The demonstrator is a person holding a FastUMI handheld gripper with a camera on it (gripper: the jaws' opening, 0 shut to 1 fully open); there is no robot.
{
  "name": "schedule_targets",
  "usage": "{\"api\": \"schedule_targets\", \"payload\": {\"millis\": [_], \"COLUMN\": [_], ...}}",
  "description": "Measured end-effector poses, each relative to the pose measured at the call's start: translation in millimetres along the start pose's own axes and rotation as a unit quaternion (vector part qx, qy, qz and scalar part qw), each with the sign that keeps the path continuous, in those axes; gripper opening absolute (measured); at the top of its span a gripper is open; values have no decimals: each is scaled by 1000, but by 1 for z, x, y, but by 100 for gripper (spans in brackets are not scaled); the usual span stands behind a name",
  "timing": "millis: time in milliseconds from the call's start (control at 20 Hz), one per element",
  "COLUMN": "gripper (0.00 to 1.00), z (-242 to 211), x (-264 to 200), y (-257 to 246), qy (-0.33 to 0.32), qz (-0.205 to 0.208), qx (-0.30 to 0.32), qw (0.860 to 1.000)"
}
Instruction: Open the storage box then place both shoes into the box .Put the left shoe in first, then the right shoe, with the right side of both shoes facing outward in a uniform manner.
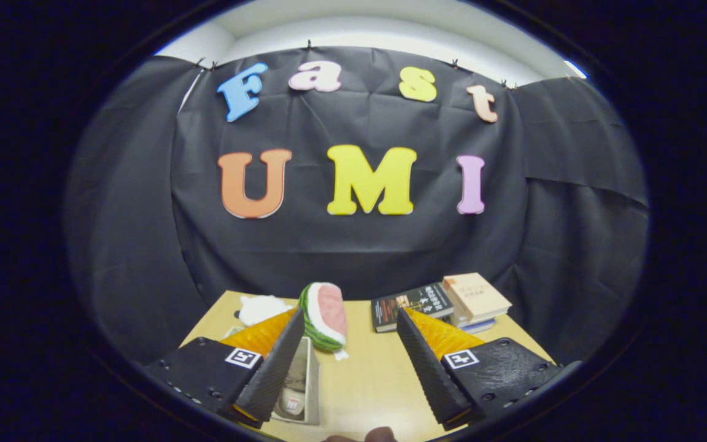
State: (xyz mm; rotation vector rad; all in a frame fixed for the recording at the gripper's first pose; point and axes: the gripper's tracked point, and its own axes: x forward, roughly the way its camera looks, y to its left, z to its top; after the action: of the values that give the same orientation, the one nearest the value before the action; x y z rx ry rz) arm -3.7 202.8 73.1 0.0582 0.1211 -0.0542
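The claw (350, 319) stood wide open above the table (366, 380), its two fingers (280, 362) far apart, and it held nothing and touched nothing. Between the fingers I saw only bare wood. Just beside the left finger, partly hidden under it, was the box (307, 387), open at the top, with a pale shoe (294, 393) lying inside; I could not tell which shoe it was, nor which side faced out. Just beyond the box, ahead of the left finger, a watermelon toy (324, 314) stood on the table, its red cut face turned to the right. Further to the left, behind that finger, lay a white soft thing (260, 307), too hidden to name. Ahead of the right finger a dark book (412, 304) lay flat, and touching it on the right was a small pile of books (475, 301), the top one tan. At the near edge of the table a fingertip of a person (378, 434) showed.
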Motion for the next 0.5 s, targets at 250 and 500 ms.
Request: {"api": "schedule_targets", "payload": {"millis": [250, 500], "gripper": [94, 94], "z": [23, -8], "x": [-47, -72], "y": [-54, -98], "qy": [-55, -36], "qz": [3, -25], "qx": [-2, 3], "qw": [998, 999]}}
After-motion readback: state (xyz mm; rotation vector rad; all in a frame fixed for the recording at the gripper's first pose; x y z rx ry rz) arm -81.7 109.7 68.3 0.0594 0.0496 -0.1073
